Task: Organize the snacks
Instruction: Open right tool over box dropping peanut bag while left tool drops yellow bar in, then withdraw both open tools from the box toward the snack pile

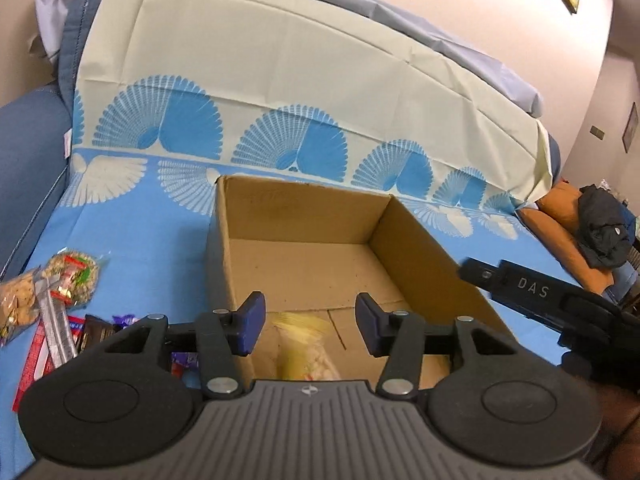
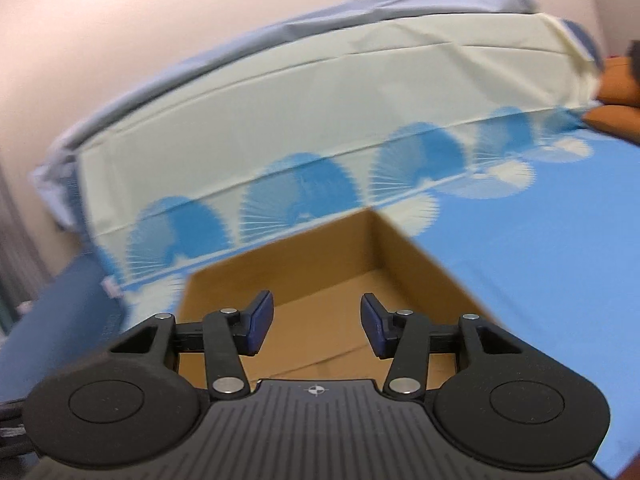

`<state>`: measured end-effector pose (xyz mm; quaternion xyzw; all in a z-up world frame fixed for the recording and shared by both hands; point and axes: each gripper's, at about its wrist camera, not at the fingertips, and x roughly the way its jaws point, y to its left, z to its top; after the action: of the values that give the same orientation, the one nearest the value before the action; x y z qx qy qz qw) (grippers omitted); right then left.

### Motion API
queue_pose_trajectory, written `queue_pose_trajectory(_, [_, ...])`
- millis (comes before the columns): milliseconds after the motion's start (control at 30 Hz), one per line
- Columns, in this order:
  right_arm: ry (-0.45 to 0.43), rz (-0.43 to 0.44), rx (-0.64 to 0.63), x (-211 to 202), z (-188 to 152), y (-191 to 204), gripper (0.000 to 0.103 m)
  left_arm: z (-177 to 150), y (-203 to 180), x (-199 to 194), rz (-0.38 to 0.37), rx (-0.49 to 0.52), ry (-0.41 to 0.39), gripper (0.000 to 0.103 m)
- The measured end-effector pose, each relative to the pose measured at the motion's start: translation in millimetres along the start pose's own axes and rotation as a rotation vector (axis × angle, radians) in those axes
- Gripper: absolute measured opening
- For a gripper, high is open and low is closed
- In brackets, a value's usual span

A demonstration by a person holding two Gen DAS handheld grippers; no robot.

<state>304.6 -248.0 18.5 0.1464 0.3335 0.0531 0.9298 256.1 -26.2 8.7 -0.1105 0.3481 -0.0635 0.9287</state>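
Progress early: one yellow bag (image 1: 306, 346) in cardboard box (image 1: 304, 208); snack pile (image 1: 52, 304) waits outside. Left claw (image 1: 309, 326) and right claw (image 2: 317, 326) both spread, empty.

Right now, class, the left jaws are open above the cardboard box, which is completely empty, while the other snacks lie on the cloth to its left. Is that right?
Not quite. The cardboard box is not empty: the left wrist view shows a yellow snack bag inside. The left gripper is open, and the other snacks lie left of the box.
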Motion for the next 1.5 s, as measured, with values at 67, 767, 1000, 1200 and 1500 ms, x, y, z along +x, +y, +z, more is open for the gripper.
queue_pose_trajectory(67, [0.010, -0.081, 0.009, 4, 1, -11, 0.050, -7, 4, 1, 0.025, -0.019, 0.019, 0.055])
queue_pose_trajectory(767, [0.079, -0.424, 0.027, 0, -19, -67, 0.009, -58, 6, 6, 0.071, -0.029, 0.179, 0.037])
queue_pose_trajectory(1000, [0.069, -0.398, 0.035, -6, -18, -72, 0.017, -57, 7, -4, 0.040, -0.031, 0.157, 0.038])
queue_pose_trajectory(1200, [0.062, -0.383, -0.008, -4, -19, -68, 0.047, -63, 16, -34, 0.025, 0.042, 0.034, 0.039])
queue_pose_trajectory(1500, [0.105, -0.377, -0.060, 1, -26, -67, 0.019, -82, 92, -74, 0.007, 0.143, -0.023, 0.022])
